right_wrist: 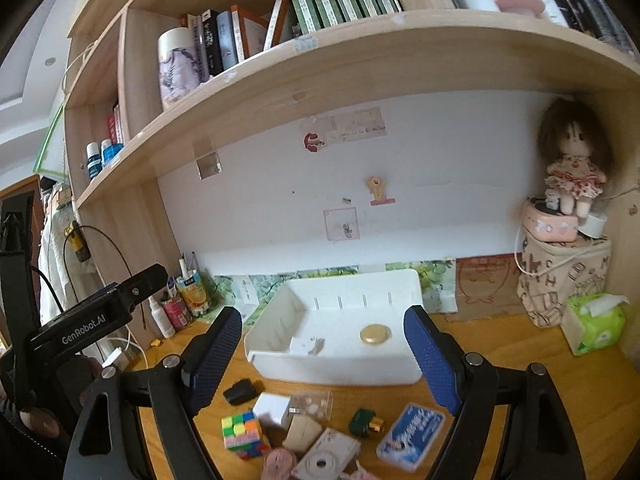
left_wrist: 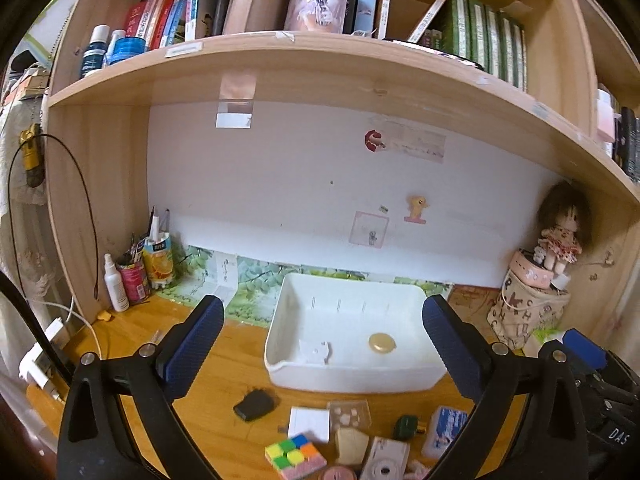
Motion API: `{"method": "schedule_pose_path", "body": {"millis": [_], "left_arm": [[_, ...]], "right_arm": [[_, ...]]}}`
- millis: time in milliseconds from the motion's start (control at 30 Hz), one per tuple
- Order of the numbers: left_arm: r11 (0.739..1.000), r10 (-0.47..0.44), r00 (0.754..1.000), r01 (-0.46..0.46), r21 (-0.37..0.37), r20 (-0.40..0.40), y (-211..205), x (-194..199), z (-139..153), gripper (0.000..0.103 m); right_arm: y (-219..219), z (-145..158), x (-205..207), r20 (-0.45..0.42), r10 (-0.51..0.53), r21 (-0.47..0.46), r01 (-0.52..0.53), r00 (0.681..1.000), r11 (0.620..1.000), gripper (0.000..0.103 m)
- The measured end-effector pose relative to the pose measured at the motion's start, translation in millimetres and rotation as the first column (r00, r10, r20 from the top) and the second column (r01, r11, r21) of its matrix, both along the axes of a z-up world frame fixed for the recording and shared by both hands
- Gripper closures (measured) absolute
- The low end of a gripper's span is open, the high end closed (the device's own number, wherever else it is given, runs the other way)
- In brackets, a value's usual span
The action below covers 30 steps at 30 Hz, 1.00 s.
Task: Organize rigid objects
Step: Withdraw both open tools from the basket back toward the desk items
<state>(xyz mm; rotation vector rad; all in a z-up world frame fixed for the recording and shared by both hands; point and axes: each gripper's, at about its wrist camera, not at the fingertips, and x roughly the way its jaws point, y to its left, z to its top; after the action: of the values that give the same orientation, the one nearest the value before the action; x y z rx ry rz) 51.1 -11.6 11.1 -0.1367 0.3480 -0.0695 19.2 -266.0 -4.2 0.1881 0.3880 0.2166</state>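
Observation:
A white bin (left_wrist: 280,364) (right_wrist: 408,284) stands on the wooden desk and holds a gold round tin (left_wrist: 382,344) (right_wrist: 375,335) and a small white piece (left_wrist: 315,351) (right_wrist: 306,346). In front of it lie a black case (left_wrist: 254,404) (right_wrist: 239,392), a colour cube (left_wrist: 294,456) (right_wrist: 242,432), a white block (right_wrist: 272,408), a clear box (left_wrist: 348,414) (right_wrist: 312,403), a beige piece (right_wrist: 302,432), a white camera (left_wrist: 386,464) (right_wrist: 326,458), a dark green bottle (left_wrist: 406,427) (right_wrist: 363,422) and a blue-white tin (left_wrist: 446,430) (right_wrist: 412,436). My left gripper (left_wrist: 324,344) and right gripper (right_wrist: 324,352) hover open and empty above the objects.
Pen cups and a spray bottle (left_wrist: 116,284) stand at the back left. A patterned bag with a doll (right_wrist: 572,176) on top and a green tissue pack (right_wrist: 596,322) stand at the right. A shelf of books runs overhead. The left gripper body (right_wrist: 96,320) shows at left.

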Motion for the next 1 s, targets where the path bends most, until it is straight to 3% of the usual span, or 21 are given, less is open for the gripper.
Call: {"method": "schedule_pose_path", "body": {"millis": [300,600,800,1000], "left_arm": [[1.0,0.019,0.999,-0.019,0.004,-0.036,8,-40,-11,0.002],[0.998,0.002,0.987,0.008,0.061,-0.163,7,-60,-40,0.002],[0.995,-0.016,0.962,0.043,0.091,-0.273,0,-56,-63,0.002],[0.991,-0.043,0.908,0.093,0.1,-0.416,-8,-38,-91,0.002]], "right_arm": [[5,-11,-47,-0.038,-0.016,-0.018,0.016,0.999,1.0,0.019],[4,-38,-74,-0.121,-0.055,-0.01,0.054,0.991,0.998,0.019],[1,-63,-73,-0.209,-0.071,-0.007,0.072,0.975,0.997,0.019],[-2,-85,-60,-0.301,-0.072,0.001,0.076,0.951,0.997,0.019]]}}
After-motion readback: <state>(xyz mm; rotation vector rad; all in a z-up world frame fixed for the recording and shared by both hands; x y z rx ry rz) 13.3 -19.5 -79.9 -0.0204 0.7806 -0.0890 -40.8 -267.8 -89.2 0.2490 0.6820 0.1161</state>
